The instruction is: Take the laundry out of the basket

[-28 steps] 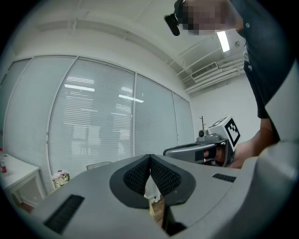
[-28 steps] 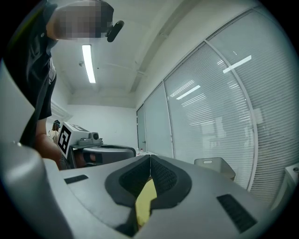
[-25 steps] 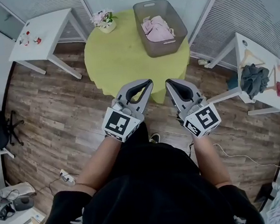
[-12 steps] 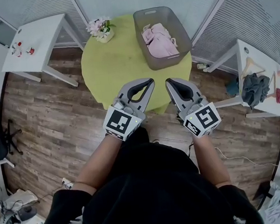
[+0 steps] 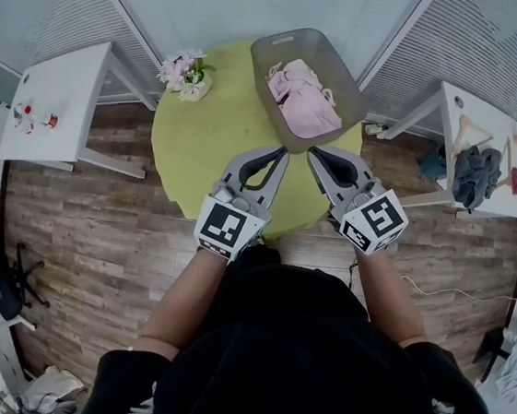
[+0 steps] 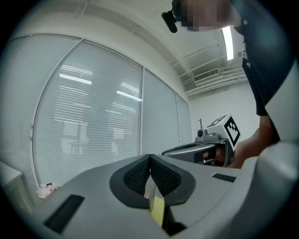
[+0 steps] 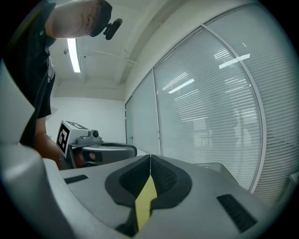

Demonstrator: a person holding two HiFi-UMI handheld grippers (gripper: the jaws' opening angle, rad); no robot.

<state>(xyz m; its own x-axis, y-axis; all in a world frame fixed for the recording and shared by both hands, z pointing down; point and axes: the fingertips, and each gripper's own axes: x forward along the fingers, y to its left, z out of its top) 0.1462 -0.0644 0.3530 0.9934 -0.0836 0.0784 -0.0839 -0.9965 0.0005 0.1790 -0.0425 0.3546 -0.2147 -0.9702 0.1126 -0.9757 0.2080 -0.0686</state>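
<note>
Laundry (image 5: 300, 99), pink, lies heaped in the basket (image 5: 265, 85) on the green desk (image 5: 209, 142). Left of the basket, a flowerpot (image 5: 184, 73). Just short of the basket, left gripper (image 5: 282, 150), jaws pressed together; beside it right gripper (image 5: 311, 152), jaws likewise clamped tight.

No words, numbers or brand names can be read anywhere. The only signs are the black-and-white square markers (image 5: 230, 228) on the left hand-held gripper (image 5: 277, 154) and the right hand-held gripper (image 5: 312, 153). They show block patterns, not letters.
</note>
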